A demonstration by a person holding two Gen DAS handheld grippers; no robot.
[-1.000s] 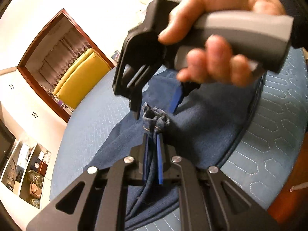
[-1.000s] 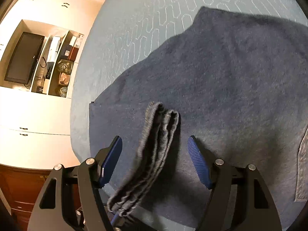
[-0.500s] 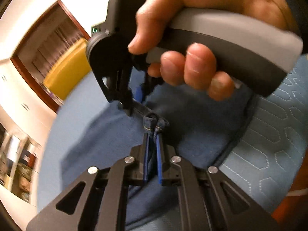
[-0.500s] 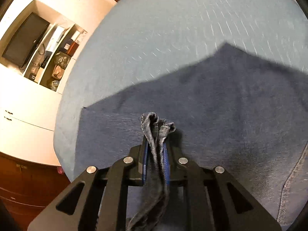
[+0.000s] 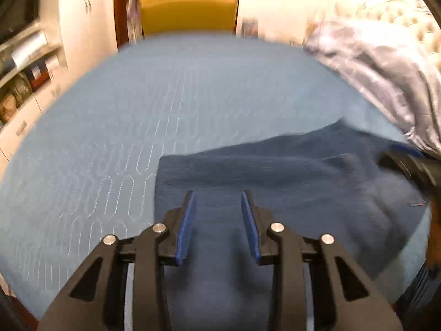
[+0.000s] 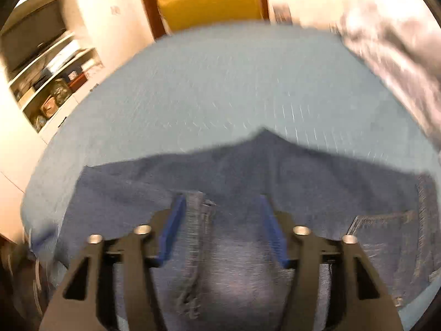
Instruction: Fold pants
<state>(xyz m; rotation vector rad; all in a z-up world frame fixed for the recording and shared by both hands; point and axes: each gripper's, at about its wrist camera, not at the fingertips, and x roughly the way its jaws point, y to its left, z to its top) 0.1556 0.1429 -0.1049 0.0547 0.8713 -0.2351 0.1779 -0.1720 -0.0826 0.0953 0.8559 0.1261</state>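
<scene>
Pants (image 5: 289,182): 1 pair, seemingly folded, under 2 opening claws.

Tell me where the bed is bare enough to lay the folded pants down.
Free: the blue mattress between the pants and the yellow chair, stretching left toward the shelves. Crowded: the right side, where a grey blanket is heaped.

Dark blue pants (image 5: 289,182) lie folded on bed.
</scene>
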